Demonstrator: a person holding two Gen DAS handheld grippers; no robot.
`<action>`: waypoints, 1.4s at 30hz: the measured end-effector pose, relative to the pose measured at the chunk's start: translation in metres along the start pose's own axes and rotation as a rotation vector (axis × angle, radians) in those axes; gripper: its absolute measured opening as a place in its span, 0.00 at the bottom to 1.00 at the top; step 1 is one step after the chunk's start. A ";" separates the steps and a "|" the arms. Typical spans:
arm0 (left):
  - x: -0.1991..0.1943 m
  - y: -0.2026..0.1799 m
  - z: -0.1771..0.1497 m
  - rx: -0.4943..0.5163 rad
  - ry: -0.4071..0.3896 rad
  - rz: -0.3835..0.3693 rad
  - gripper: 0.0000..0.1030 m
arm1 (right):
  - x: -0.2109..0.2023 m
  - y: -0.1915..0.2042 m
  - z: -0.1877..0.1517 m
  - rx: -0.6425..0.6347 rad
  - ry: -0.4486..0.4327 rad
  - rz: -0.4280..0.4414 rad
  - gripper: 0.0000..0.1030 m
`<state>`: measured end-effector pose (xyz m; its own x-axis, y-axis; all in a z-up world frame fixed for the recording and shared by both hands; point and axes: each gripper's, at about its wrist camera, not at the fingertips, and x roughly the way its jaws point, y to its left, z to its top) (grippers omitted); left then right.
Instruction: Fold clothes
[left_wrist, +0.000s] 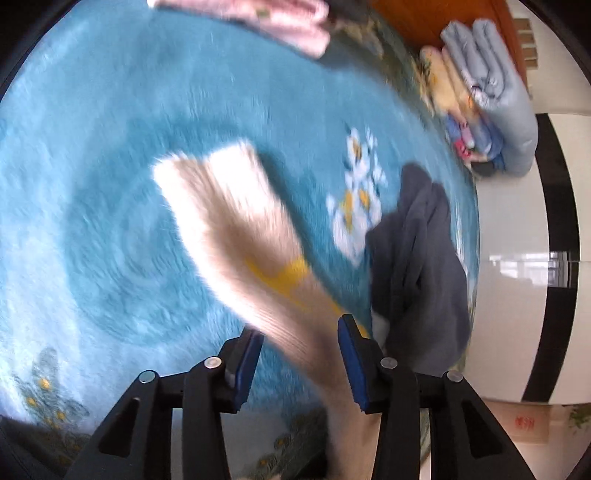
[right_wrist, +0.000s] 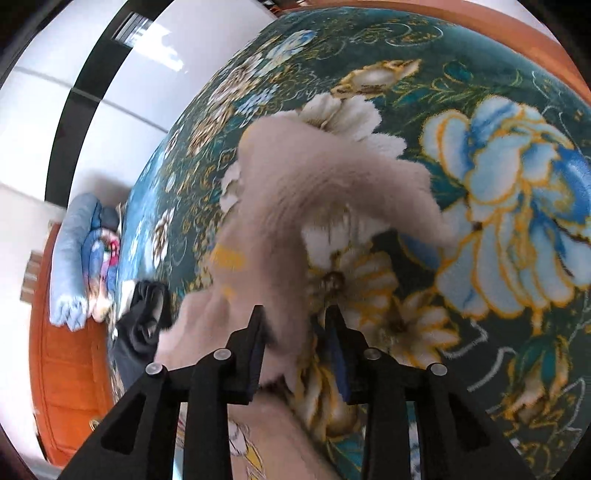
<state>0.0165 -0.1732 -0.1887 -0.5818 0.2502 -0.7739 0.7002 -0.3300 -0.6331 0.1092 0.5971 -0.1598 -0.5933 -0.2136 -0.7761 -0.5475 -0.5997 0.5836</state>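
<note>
Bed with teal floral blanket (left_wrist: 110, 155). Beige fuzzy garment (left_wrist: 236, 229) runs between left gripper (left_wrist: 301, 363) jaws, wide open, not clamped. Right gripper (right_wrist: 293, 354) also parted, fabric between, grip unclear. Left view alone shows pink folded clothes (left_wrist: 280, 22); grey garment (left_wrist: 417, 266) lies beside.

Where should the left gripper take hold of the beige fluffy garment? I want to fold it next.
Judging from the blurred views, grip the garment at its near narrow end, where the strip runs between the open left gripper fingers. Come straight along the strip toward its wide, pale far end on the blue blanket; the cloth already lies in line with the fingers.
</note>
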 end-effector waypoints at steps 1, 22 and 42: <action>-0.002 -0.006 0.000 0.037 -0.018 0.003 0.21 | -0.003 -0.001 -0.003 -0.010 0.006 -0.002 0.34; -0.055 -0.226 -0.271 1.346 0.043 -0.223 0.11 | -0.025 0.008 -0.033 -0.062 0.031 0.049 0.34; -0.016 -0.147 -0.195 0.963 0.061 0.051 0.50 | 0.008 0.090 -0.063 -0.255 0.168 0.206 0.54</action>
<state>0.0037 0.0484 -0.0865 -0.5183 0.2527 -0.8170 0.0688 -0.9399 -0.3344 0.0928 0.4927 -0.1288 -0.5591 -0.4612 -0.6889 -0.2493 -0.6990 0.6703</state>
